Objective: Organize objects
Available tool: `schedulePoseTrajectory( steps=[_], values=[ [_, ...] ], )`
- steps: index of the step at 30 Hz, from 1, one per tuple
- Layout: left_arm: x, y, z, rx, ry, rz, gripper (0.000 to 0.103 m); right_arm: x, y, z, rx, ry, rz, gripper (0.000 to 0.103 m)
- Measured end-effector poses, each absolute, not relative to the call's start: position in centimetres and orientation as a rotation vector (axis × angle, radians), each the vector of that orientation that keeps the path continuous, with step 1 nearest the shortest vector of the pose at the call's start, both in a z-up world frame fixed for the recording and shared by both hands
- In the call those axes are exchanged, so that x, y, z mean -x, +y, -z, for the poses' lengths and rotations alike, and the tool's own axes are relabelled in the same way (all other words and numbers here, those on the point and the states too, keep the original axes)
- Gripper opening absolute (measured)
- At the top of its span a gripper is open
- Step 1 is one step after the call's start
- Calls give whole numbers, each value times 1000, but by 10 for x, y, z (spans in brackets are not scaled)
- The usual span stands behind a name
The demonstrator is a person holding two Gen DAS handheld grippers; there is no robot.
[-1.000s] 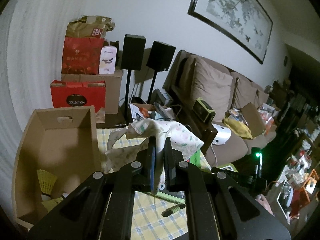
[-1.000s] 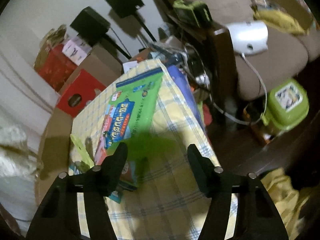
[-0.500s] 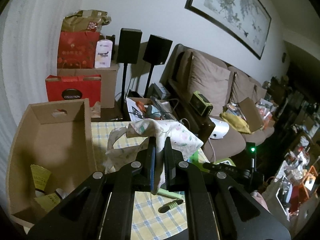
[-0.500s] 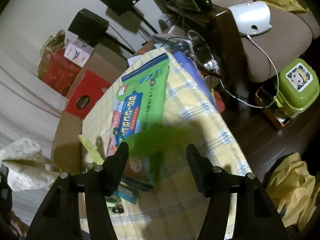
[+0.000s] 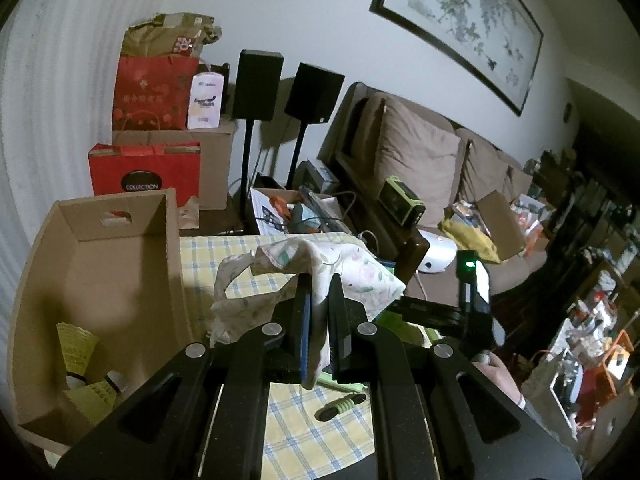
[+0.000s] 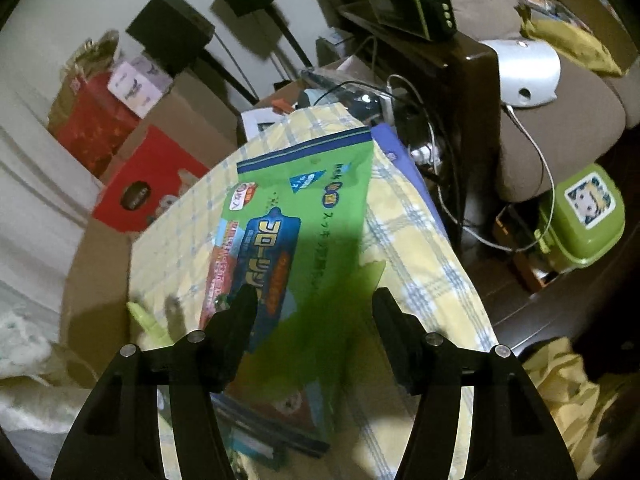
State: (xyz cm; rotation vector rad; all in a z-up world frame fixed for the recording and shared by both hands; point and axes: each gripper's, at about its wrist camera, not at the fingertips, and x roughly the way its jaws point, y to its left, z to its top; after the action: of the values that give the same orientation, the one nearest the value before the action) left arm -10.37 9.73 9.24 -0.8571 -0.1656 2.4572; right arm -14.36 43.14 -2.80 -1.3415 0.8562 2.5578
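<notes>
Table (image 6: 404, 216) under a yellow-and-blue checked cloth carries everything; sofa and floor clutter sit past its right edge in both views. Open brown cardboard box (image 5: 120, 264) stands at the table's left edge, handle cutout in its far wall. Inside, at the near end: yellow-green feather shuttlecocks (image 5: 76, 344), white cork bases just visible.

Large flat green plastic package with blue and red print (image 6: 304, 216) lies along the middle of the table, running from the far edge toward the near one, over a darker flat pack at its near end. Right gripper (image 6: 312, 300) hangs above the near half of that package, black jaws apart and straddling it, pads not touching it; whether it's clear of the surface I can't tell.

White floral cloth bag with loop handle (image 5: 320, 268) is off the table, bunched and draped over the tips of the left gripper (image 5: 318, 312). Left jaws are pressed together on a fold of that fabric, which hangs down between them. Bag sits just right of the box's right wall, above the table's middle.

Small stuff on the cloth near the front edge: black-and-green ribbed grip-like piece (image 5: 340, 406), and a pale green flat strip (image 6: 150, 320) by the package's left side, near the box.
</notes>
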Motion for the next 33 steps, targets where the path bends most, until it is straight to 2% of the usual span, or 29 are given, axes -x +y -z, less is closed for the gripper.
schedulePoseTrajectory(
  steps=[5, 7, 11, 18, 33],
  values=[
    [104, 96, -90, 865, -173, -2455, 7, 151, 414, 35, 1366, 720, -2529, 60],
    [104, 94, -90, 870, -176, -2455, 7, 151, 408, 35, 1363, 648, -2521, 53],
    [106, 93, -88, 878, -177, -2454, 7, 149, 408, 32, 1343, 643, -2522, 31],
    [105, 92, -88, 877, -181, -2452, 7, 142, 418, 27, 1327, 655, -2533, 13],
    [97, 89, -95, 865, -190, -2455, 7, 124, 405, 1, 1255, 602, -2659, 4]
  ],
)
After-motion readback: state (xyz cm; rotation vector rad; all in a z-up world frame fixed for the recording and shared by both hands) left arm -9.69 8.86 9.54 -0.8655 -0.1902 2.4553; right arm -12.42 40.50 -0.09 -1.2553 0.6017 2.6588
